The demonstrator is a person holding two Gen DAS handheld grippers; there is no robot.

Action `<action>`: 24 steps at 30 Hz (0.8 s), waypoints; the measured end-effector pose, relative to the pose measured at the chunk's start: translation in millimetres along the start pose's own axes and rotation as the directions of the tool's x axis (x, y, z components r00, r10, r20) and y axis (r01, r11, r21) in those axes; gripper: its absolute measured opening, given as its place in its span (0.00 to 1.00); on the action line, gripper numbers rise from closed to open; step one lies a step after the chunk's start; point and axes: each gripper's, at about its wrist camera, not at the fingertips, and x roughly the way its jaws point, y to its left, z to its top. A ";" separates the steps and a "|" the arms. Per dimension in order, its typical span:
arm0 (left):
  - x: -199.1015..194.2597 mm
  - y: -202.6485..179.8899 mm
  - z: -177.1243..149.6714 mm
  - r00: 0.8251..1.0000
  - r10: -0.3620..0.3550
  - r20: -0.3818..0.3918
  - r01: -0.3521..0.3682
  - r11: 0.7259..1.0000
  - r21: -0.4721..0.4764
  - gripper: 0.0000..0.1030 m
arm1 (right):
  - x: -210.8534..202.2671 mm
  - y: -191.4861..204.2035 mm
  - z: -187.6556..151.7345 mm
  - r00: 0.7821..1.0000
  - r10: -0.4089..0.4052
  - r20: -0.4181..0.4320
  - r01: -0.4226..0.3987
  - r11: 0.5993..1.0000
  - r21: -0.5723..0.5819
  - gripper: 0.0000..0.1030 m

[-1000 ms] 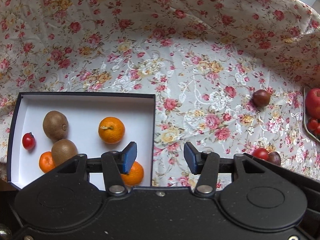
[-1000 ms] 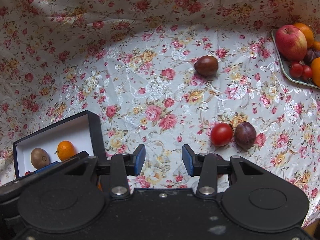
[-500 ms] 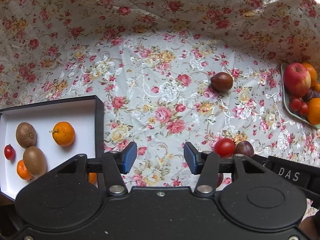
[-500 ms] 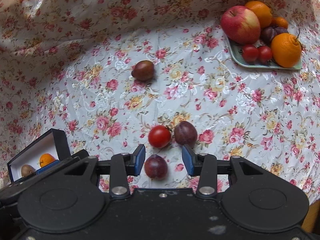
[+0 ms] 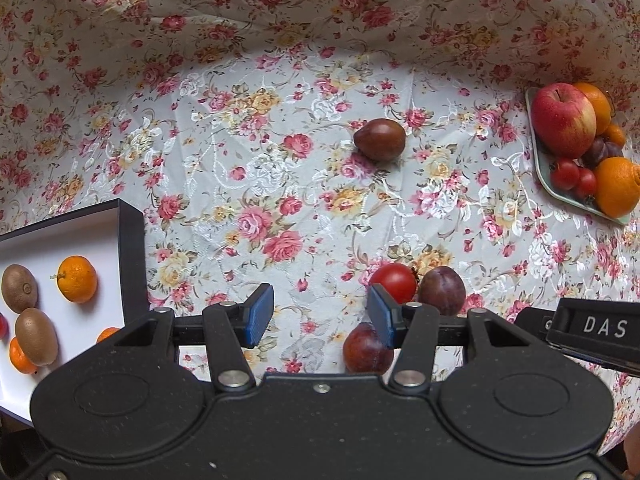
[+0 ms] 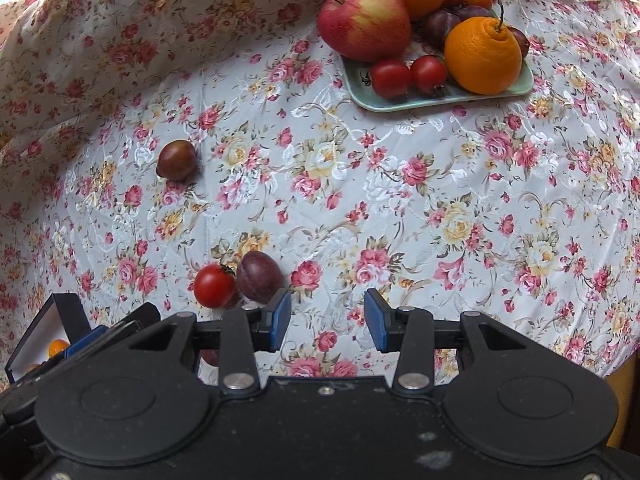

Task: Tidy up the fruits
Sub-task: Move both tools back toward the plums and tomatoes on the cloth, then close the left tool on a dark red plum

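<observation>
My left gripper [image 5: 320,316] is open and empty above the floral cloth. A red tomato [image 5: 393,282], a purple plum [image 5: 442,290] and a reddish plum [image 5: 366,350] lie just by its right finger. A brown tomato [image 5: 379,139] lies farther back. The black box [image 5: 130,248] at left holds kiwis [image 5: 19,288] and small oranges [image 5: 77,279]. My right gripper [image 6: 327,316] is open and empty. The tomato [image 6: 214,286] and plum [image 6: 259,276] lie left of it. The green tray [image 6: 400,98] with an apple [image 6: 364,20], oranges and tomatoes sits far ahead.
The floral cloth [image 5: 260,80] rises into folds behind and to the sides. The right gripper's body [image 5: 592,330] shows at the lower right of the left wrist view. The table's edge [image 6: 628,364] shows at the right wrist view's lower right.
Both grippers swung to the right. The box slid toward the left edge of the views and the fruit tray came closer and more central. Both stayed open.
</observation>
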 end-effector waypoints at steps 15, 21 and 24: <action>7.9 -2.8 4.6 0.999 -0.040 -0.017 0.040 0.999 -0.031 0.56 | -0.8 -2.4 2.7 1.000 0.011 -0.021 -0.011 1.000 0.020 0.42; 10.2 -1.3 0.2 0.997 -0.069 -0.045 0.068 0.997 -0.029 0.56 | 7.2 0.9 1.2 0.999 -0.001 -0.045 0.001 1.000 0.010 0.42; 11.3 -1.3 -3.8 0.995 -0.082 -0.056 0.081 0.996 -0.027 0.55 | 5.8 0.1 2.4 0.999 0.008 -0.043 -0.008 1.000 0.016 0.42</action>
